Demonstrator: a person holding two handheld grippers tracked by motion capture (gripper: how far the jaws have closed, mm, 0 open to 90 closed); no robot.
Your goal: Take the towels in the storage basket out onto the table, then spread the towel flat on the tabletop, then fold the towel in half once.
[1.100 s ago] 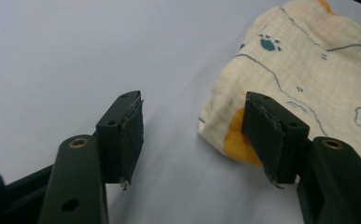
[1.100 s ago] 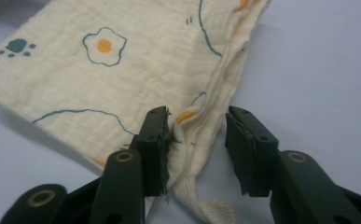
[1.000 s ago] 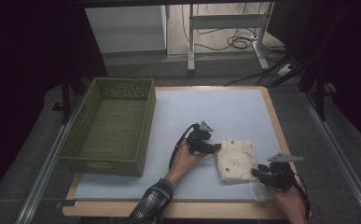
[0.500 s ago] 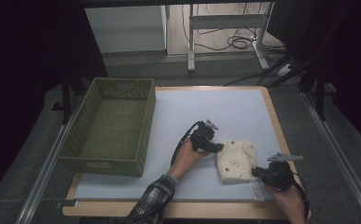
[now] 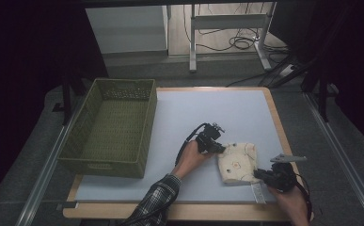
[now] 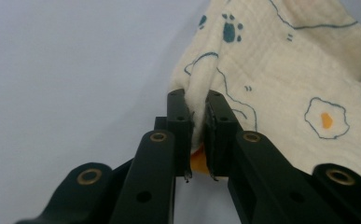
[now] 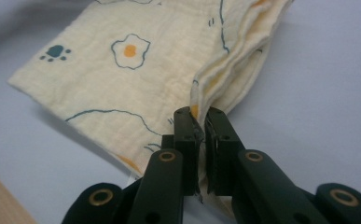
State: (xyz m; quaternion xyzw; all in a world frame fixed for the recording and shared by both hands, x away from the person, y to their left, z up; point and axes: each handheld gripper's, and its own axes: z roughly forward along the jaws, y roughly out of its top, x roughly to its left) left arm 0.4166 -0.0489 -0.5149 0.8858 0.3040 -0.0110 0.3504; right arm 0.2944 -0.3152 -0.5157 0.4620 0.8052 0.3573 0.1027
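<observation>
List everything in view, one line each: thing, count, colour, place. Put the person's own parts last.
cloth: 1, cream with blue and orange prints, folded, on the near right of the table, pinched at two edges
basket: 1, olive green, on the table's left side, nothing in it
table: 1, pale grey top with a wooden rim, centre
metal frame legs: grey, on the floor beyond the table, with black cables beside them
left claw: 1, black, at the cloth's left edge, has just closed on a fold of it
right claw: 1, black, at the cloth's near right corner, has just closed on it
plaid sleeve: 1, dark check, on the left forearm at the near edge
</observation>
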